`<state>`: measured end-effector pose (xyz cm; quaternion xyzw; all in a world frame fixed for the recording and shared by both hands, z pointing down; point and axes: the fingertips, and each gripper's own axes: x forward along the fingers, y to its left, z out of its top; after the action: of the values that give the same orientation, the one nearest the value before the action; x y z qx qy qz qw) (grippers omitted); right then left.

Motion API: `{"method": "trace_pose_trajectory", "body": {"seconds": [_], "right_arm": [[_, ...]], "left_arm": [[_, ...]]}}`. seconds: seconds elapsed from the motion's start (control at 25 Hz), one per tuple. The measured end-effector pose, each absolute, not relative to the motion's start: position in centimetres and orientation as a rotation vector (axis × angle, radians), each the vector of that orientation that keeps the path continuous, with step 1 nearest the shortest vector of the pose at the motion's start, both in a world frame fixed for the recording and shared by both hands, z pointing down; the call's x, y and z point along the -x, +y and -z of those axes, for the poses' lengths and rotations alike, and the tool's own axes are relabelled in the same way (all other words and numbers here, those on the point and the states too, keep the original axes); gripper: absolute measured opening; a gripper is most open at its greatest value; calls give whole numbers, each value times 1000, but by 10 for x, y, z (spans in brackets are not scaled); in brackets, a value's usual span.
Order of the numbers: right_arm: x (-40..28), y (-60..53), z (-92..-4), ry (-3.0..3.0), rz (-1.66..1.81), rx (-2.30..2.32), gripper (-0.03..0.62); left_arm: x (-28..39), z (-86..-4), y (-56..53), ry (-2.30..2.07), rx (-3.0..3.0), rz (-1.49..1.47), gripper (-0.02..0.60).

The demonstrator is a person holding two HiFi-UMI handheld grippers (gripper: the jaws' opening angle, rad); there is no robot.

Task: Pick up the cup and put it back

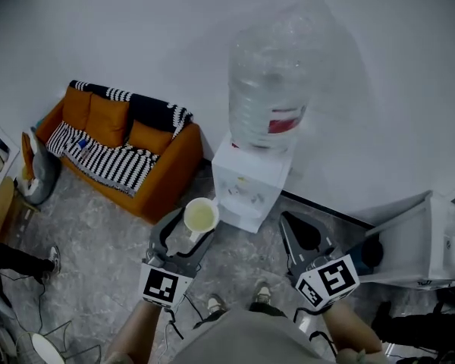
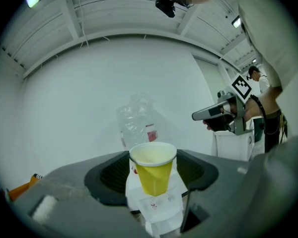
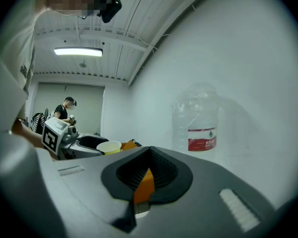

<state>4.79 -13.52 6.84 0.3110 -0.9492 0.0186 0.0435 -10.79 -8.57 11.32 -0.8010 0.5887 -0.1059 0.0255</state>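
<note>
- The left gripper (image 1: pixel 188 232) is clamping the yellow cup (image 1: pixel 200 216) just under its rim, one pad on each side. That is probably so the upright cup hangs by its wider top and cannot slide down.
- In the left gripper view the cup (image 2: pixel 154 172) is standing straight between the pads with its mouth up. Its inside looks pale, but whether anything is in it cannot be told.
- The cup is hanging in the air above the floor (image 1: pixel 98 233), at about 8 o'clock of the white water dispenser (image 1: pixel 246 179) and near its front. It is resting on nothing, so the picking-up part appears done and the putting-back part is pending.
- The right gripper (image 1: pixel 288 222) is hovering at about 4 o'clock of the dispenser with its jaws together on nothing. It seems to be kept aside because one gripper is enough for a light cup.
- The big bottle (image 1: pixel 271 82) is sitting on top of the dispenser, and the orange sofa (image 1: pixel 129 146) is standing at its 9 o'clock against the wall, well apart from the cup.
- No view is showing which spot the cup belongs on.
</note>
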Motion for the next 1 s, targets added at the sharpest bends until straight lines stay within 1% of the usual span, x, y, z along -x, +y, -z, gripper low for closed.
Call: {"method": "trace_pose_trajectory", "body": {"seconds": [0.32, 0.64, 1.0], "right_arm": [[-51, -184, -112, -2847, -136, -973, 3], [-39, -232, -188, -2789, -216, -945, 3], [-28, -269, -280, -2762, -381, -959, 3]], "left_arm": [[99, -180, -155, 1721, 2501, 431, 310], [98, -282, -213, 1759, 2571, 496, 310], [93, -407, -242, 1867, 2620, 640, 310]]}}
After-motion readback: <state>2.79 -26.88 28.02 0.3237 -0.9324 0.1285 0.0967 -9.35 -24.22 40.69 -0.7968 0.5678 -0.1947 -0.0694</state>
